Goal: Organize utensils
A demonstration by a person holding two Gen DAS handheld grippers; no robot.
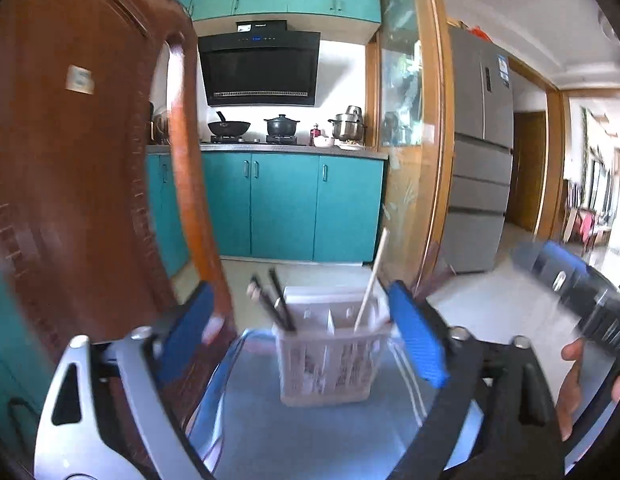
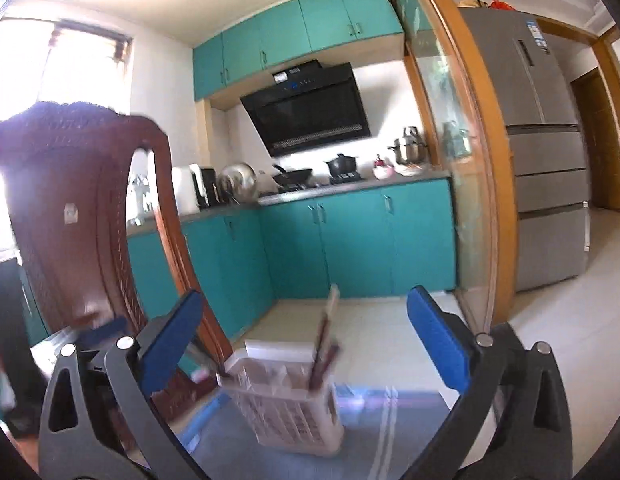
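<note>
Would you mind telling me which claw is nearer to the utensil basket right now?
Left, as far as these views show. The left claw is open with the utensil basket between its fingers. The right claw is open too, higher and farther back.

My left gripper [image 1: 306, 332] jaws wide apart, nothing between them. Utensil basket [image 1: 330, 360] dead ahead on blue mat [image 1: 310, 440]. Black chopsticks [image 1: 276, 304] lean out left compartment, pale chopstick [image 1: 372, 280] leans out right; middle of rim bare. Wooden chair back [image 1: 90, 160] crowds left side, close to left finger. Other gripper [image 1: 582, 292] off to right, well apart. My right gripper [image 2: 306, 344] jaws wide too; basket rim below, mat right of basket bare.
</note>
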